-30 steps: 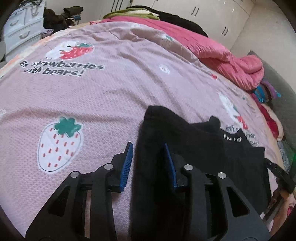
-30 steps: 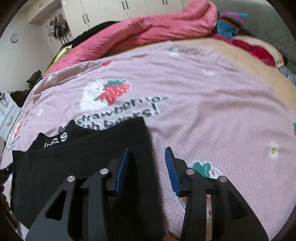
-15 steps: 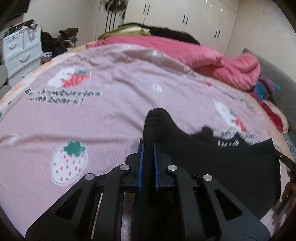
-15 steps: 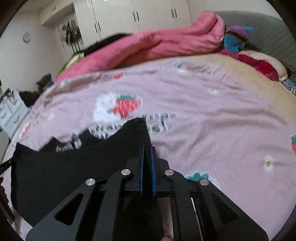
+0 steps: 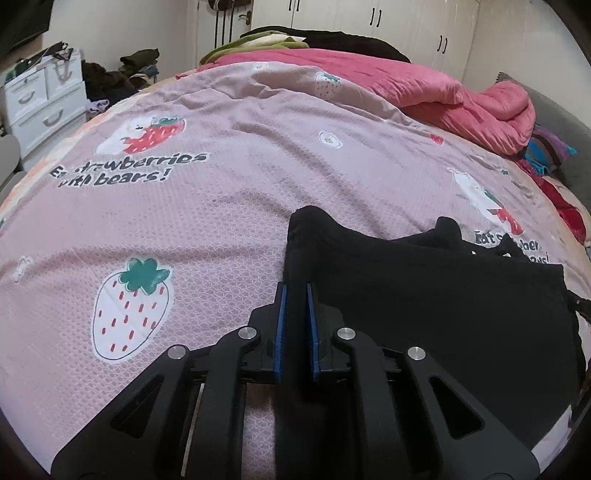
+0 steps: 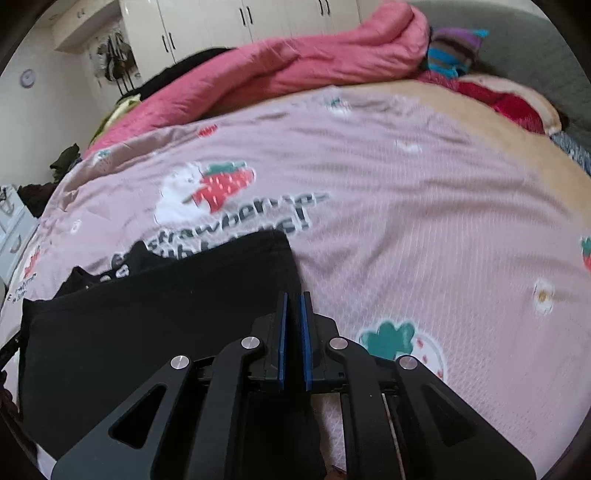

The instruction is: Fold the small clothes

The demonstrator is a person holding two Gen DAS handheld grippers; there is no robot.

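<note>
Your left gripper (image 5: pixel 294 291) pinches the black garment (image 5: pixel 424 295) at lower centre; your right gripper (image 6: pixel 293 299) also clamps its other edge, on the pink bedspread (image 5: pixel 221 221).

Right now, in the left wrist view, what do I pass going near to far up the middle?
Left claw shut on the black garment → strawberry-print cover → pink quilt → white wardrobe doors.

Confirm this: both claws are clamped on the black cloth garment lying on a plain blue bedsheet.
Wrong on the sheet. The left wrist view shows a pink bedsheet printed with strawberries, not plain blue. The rest holds: the left claw and right claw are both clamped on the black cloth garment.
</note>
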